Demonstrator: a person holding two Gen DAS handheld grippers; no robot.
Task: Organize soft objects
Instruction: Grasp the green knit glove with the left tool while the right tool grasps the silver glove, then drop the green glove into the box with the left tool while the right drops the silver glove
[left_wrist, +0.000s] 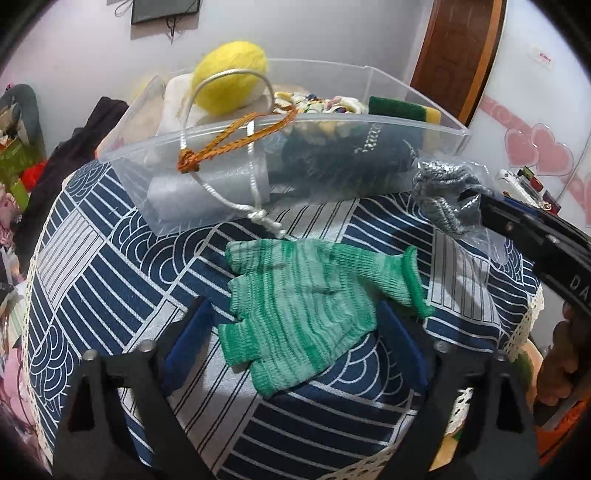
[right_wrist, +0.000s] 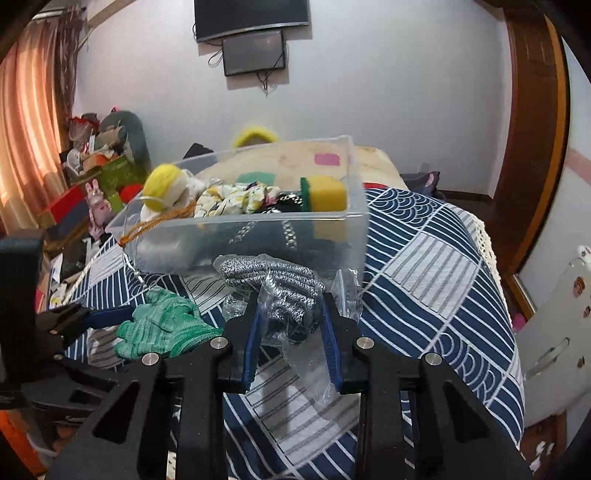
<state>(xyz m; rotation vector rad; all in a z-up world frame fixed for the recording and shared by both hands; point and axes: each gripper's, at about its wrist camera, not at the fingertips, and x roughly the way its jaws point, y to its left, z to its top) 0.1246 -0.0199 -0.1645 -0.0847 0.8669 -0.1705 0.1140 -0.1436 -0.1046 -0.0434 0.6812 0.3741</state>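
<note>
The right tool (right_wrist: 291, 325) is clamped on a grey knitted glove in a clear plastic bag (right_wrist: 284, 291), held just in front of the clear plastic bin (right_wrist: 354, 218) of soft items. The left tool (left_wrist: 295, 332), jaws apart, straddles the green knitted glove (left_wrist: 310, 310) lying flat on the patterned bench (left_wrist: 110, 266). In my judgement collection is under way; next, lift the bagged glove over the bin's near wall and release.

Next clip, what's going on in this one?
A person with two handheld claws is sorting soft items on a table under a blue patterned tablecloth. The right claw is closed around a grey knitted glove in a clear plastic bag, just in front of the clear plastic bin. The left claw is open, straddling a green knitted glove lying flat on the cloth. The bin already holds a yellow yarn ball, a yellow-green sponge and other fabrics.
</note>
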